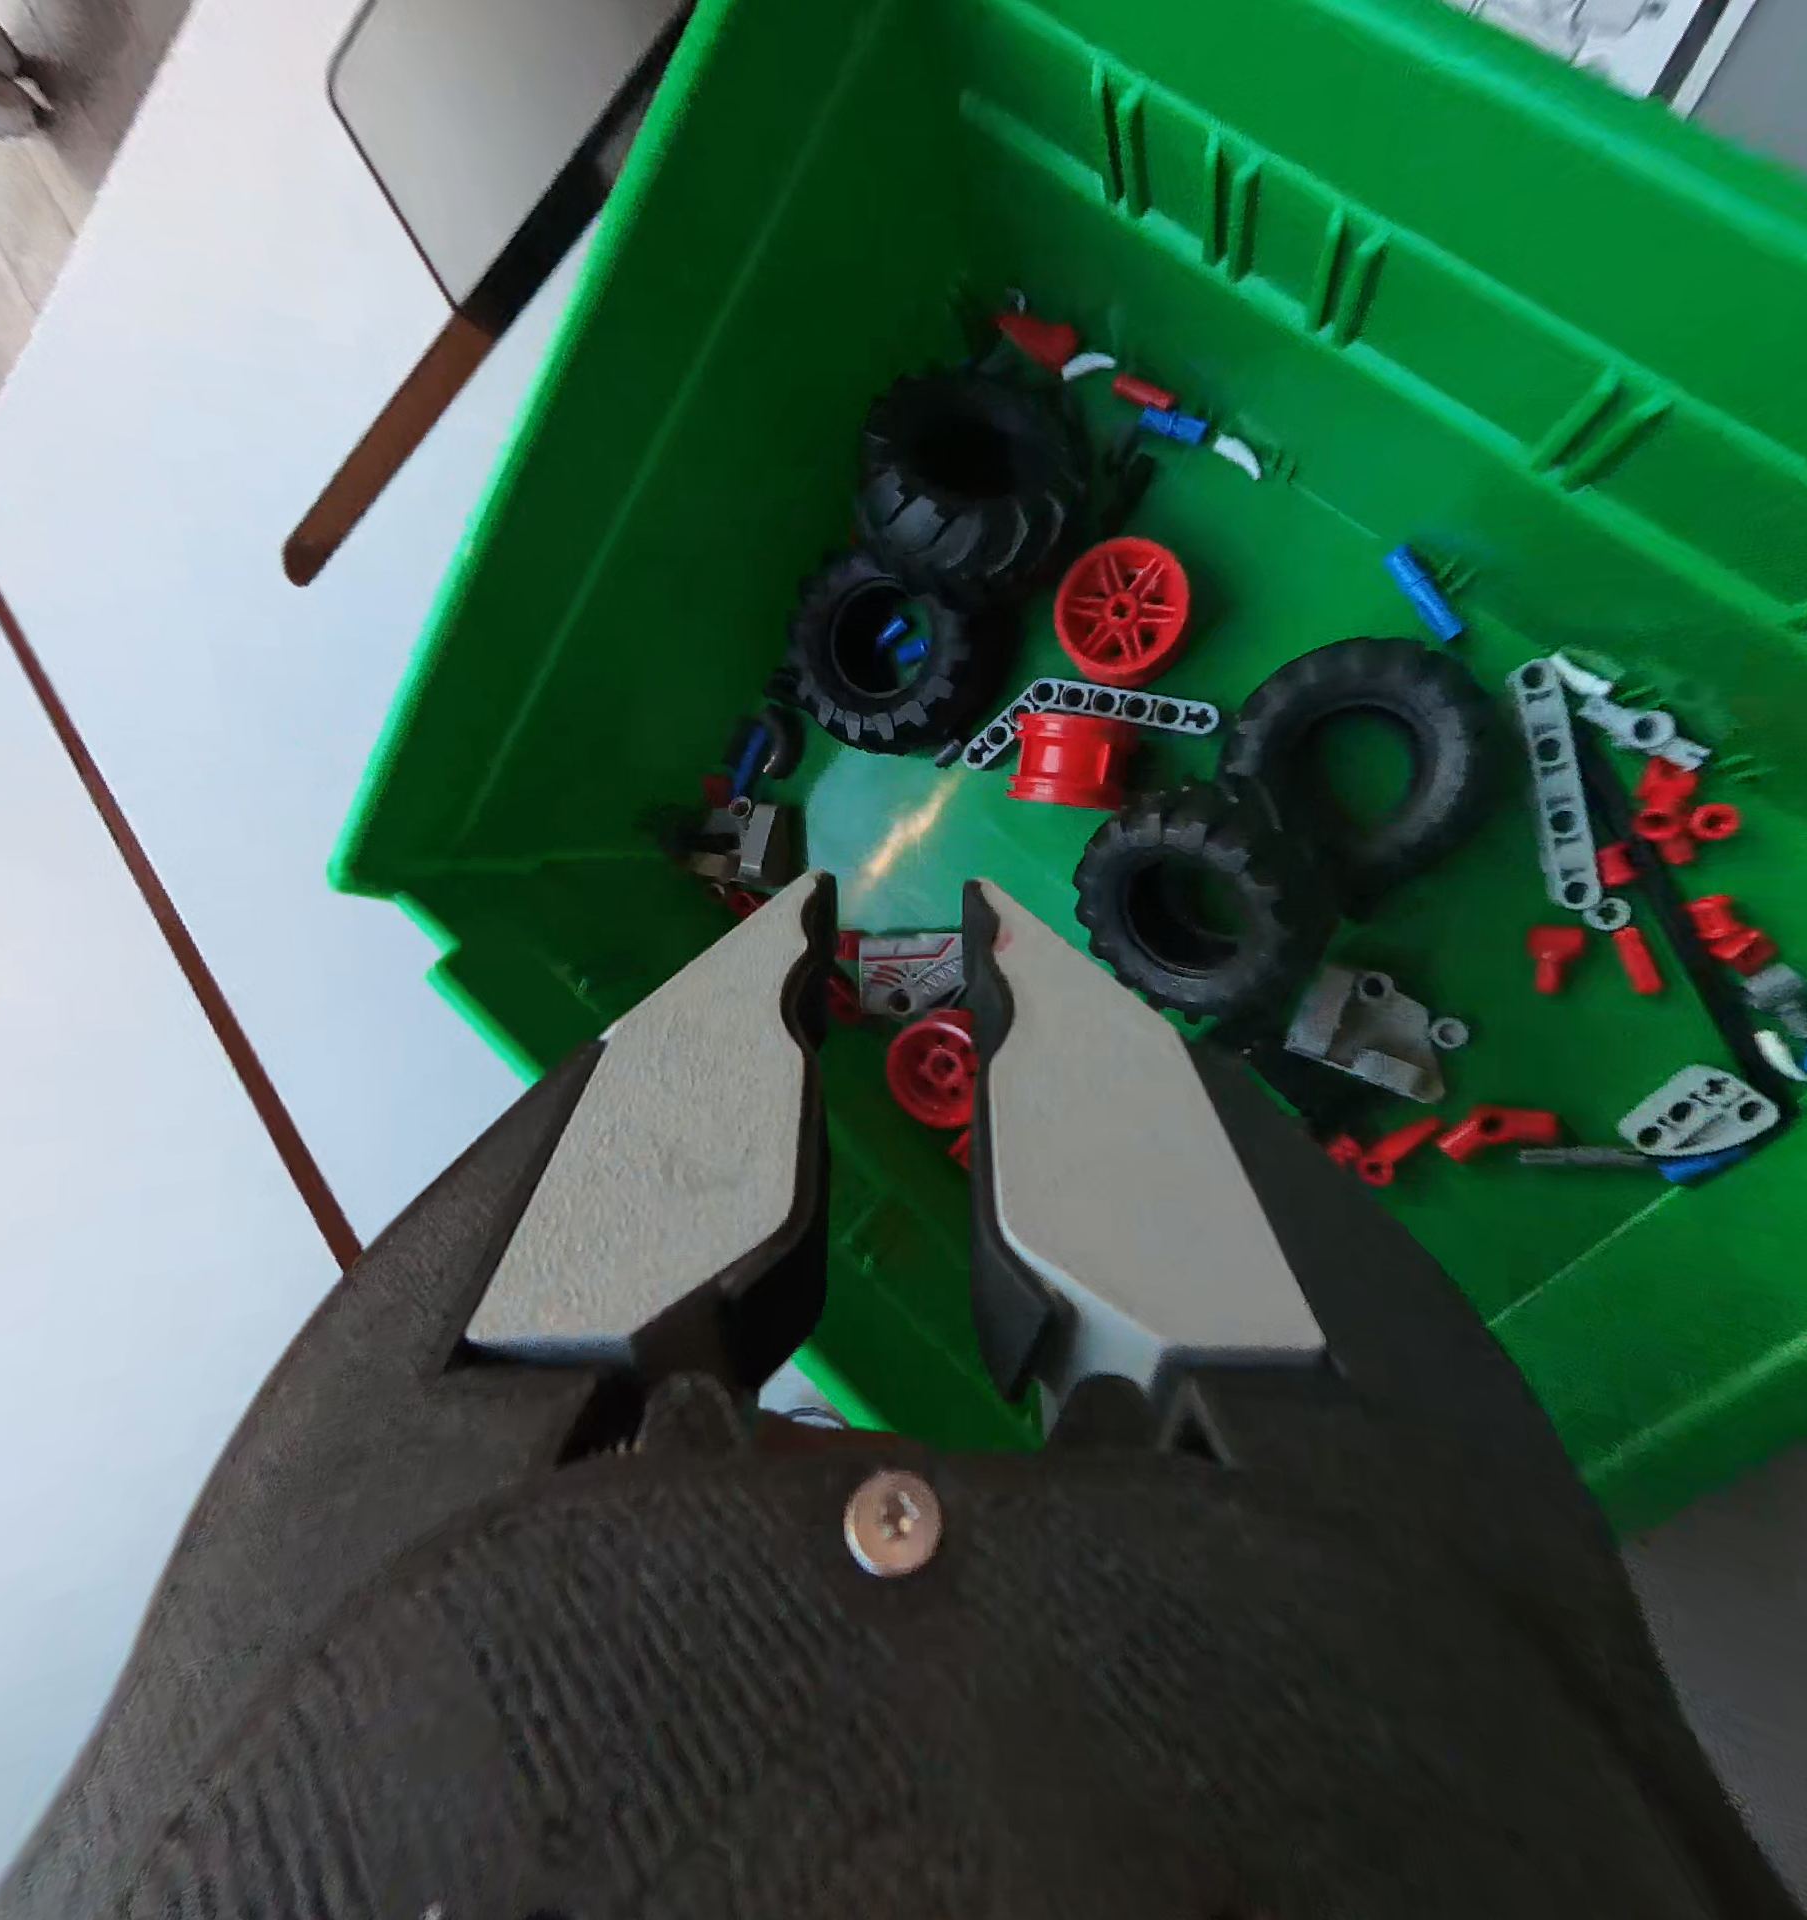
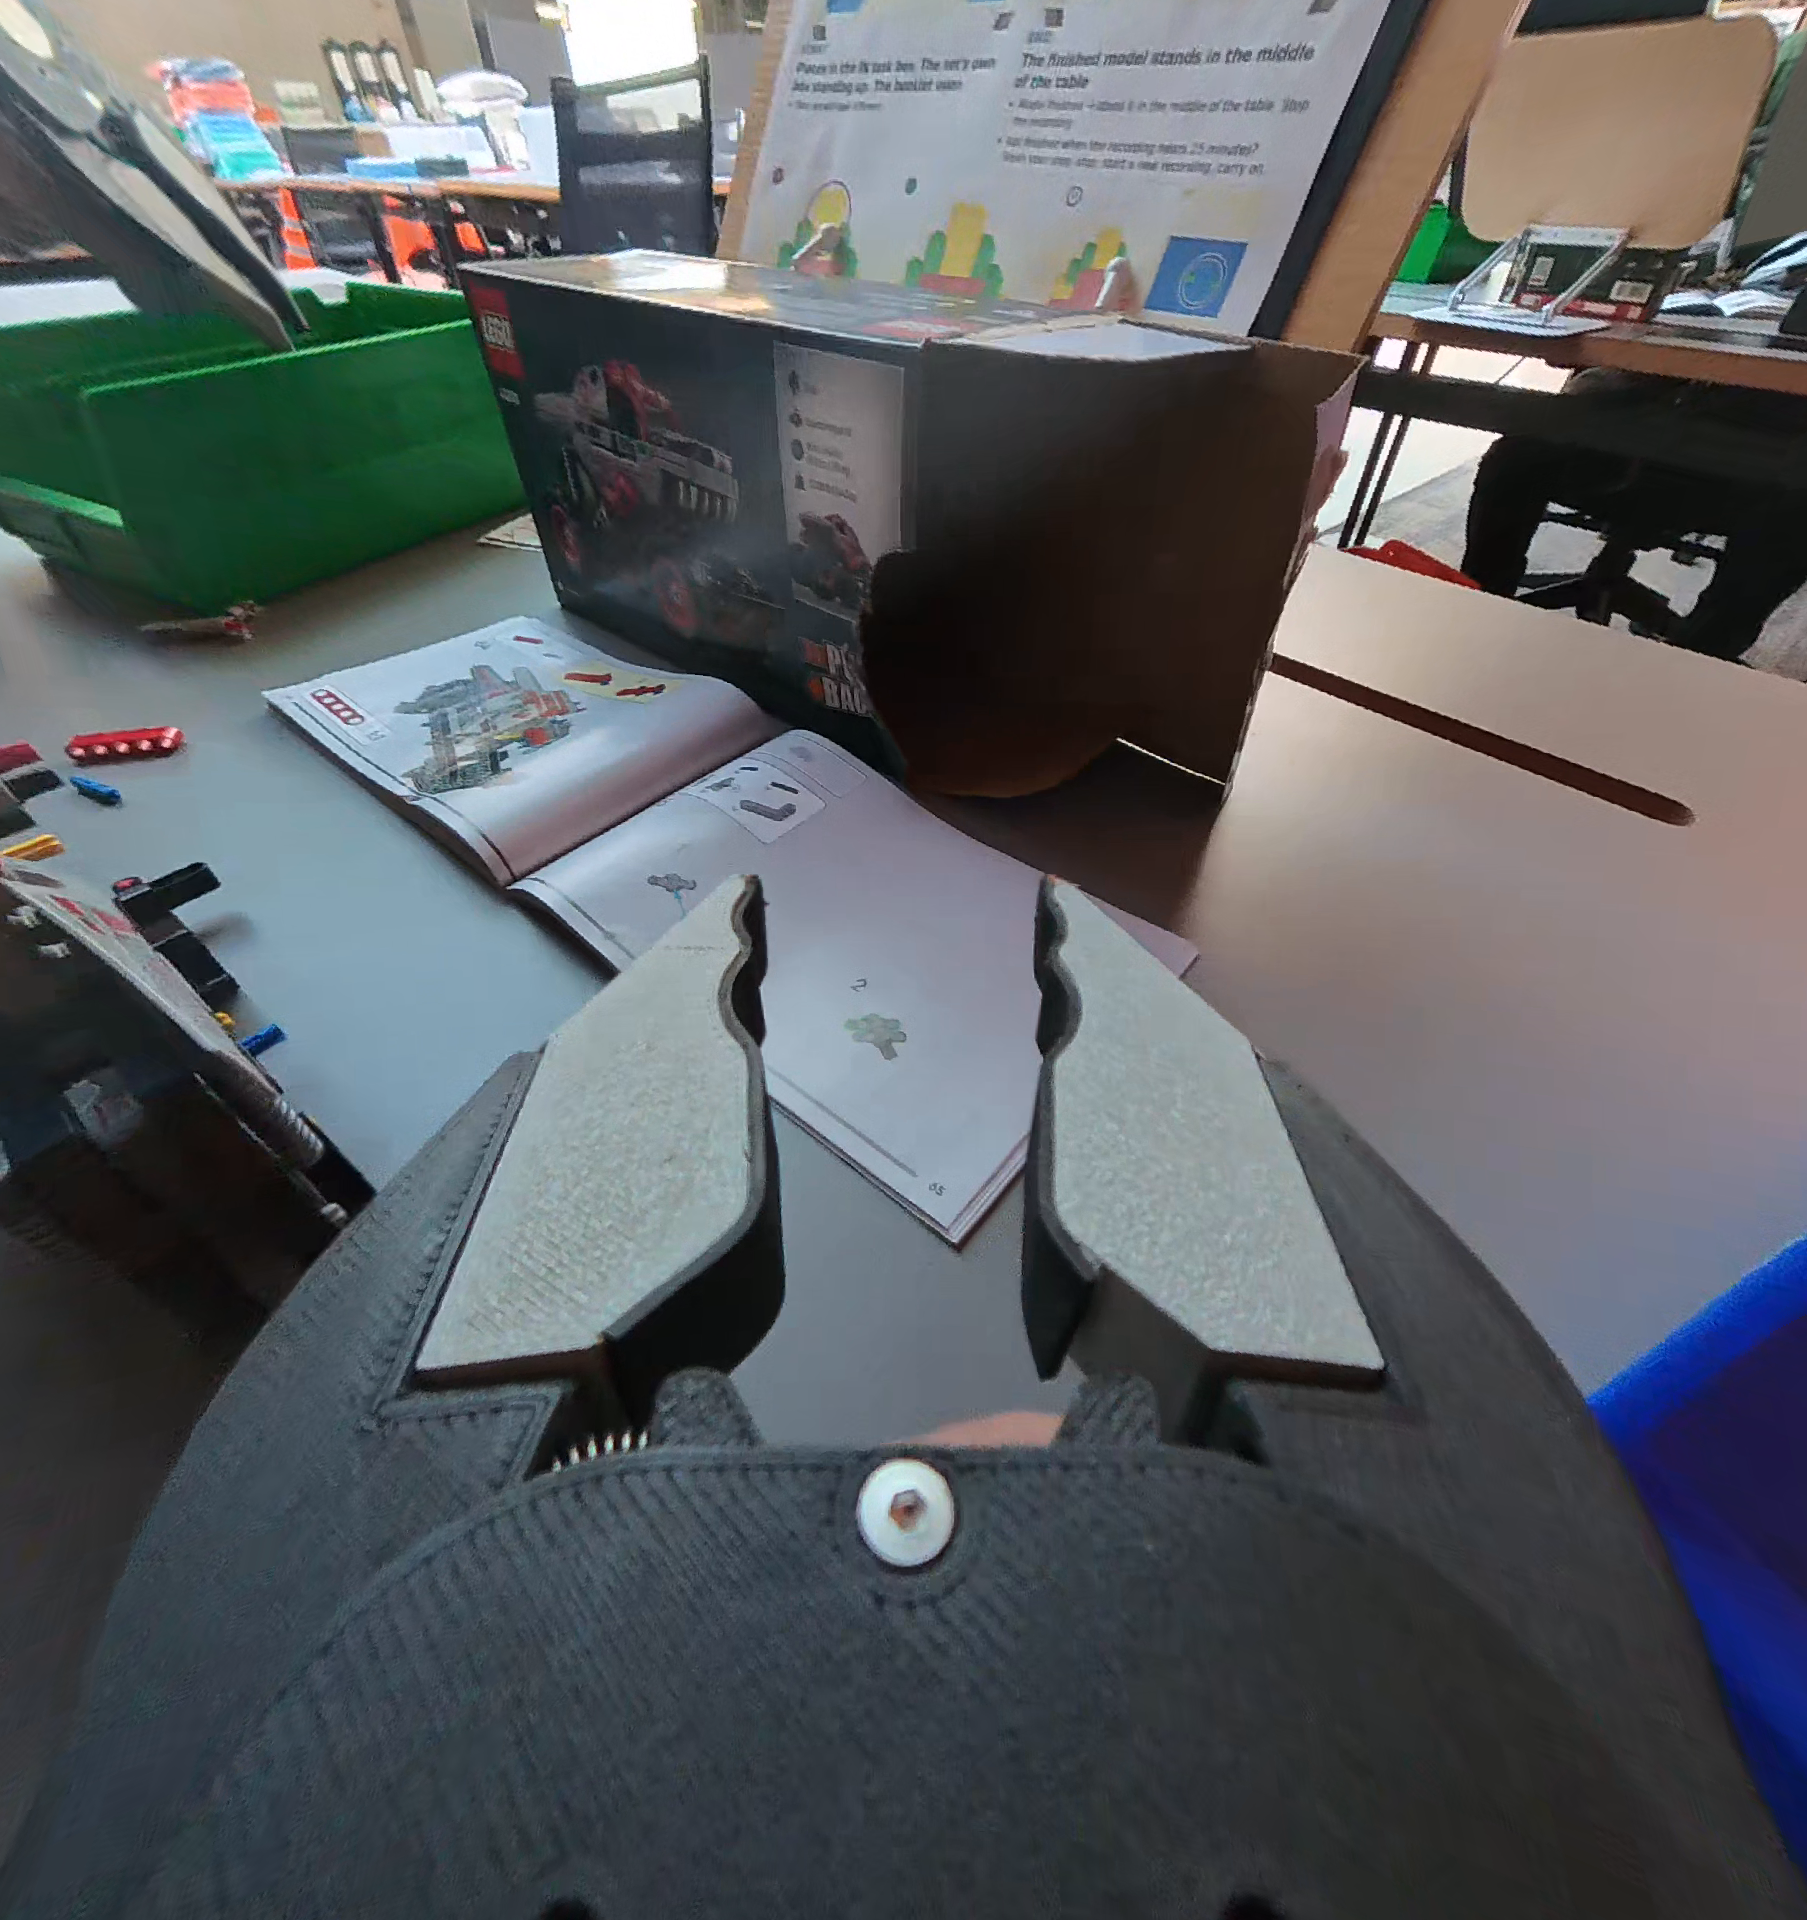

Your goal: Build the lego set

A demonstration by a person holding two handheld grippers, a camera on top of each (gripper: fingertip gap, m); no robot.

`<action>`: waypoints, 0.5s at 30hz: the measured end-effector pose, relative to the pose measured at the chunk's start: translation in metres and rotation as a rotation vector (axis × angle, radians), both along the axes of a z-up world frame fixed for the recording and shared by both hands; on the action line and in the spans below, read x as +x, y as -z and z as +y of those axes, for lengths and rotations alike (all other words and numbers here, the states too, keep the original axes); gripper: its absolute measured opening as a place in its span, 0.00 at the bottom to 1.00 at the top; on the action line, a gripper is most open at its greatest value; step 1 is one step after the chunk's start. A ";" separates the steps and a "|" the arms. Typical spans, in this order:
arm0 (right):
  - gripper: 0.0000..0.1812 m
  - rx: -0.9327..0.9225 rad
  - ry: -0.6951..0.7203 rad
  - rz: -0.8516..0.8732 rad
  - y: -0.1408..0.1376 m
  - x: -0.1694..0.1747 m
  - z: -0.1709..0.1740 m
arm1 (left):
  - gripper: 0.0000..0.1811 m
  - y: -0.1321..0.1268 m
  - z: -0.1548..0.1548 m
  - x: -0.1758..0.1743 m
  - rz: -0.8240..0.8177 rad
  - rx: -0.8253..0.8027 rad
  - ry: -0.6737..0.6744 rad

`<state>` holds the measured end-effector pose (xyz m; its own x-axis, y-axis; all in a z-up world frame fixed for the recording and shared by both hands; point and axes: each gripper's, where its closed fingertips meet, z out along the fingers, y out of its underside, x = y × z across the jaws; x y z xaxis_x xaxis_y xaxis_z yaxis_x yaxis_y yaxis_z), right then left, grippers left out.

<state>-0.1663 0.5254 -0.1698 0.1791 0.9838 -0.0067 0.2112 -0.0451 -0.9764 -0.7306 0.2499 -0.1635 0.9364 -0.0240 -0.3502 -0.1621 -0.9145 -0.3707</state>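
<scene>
Over the green bin (image 1: 608, 436) of loose parts, the left tool (image 1: 899, 904), jaws spread, should drop straight onto the small grey printed piece (image 1: 909, 971) and pinch squarely, while the right tool (image 2: 899, 914) waits spread over the booklet (image 2: 587, 748).

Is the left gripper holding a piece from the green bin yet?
No: the left gripper is open over the green bin, with nothing between its fingers.

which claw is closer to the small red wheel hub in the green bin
Left. The left claw hangs open over the green bin, the small red hub between its fingers. The right claw is over the open booklet, outside the bin.
</scene>
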 end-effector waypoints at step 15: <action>0.26 0.024 -0.097 -0.032 0.002 -0.005 -0.019 | 0.08 -0.020 -0.013 0.029 0.098 0.013 0.002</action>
<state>-0.1716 0.5064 -0.1719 0.0832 0.9963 0.0213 0.2444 0.0003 -0.9697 -0.7018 0.2366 -0.1435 0.8976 -0.0207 -0.4403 -0.1999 -0.9095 -0.3645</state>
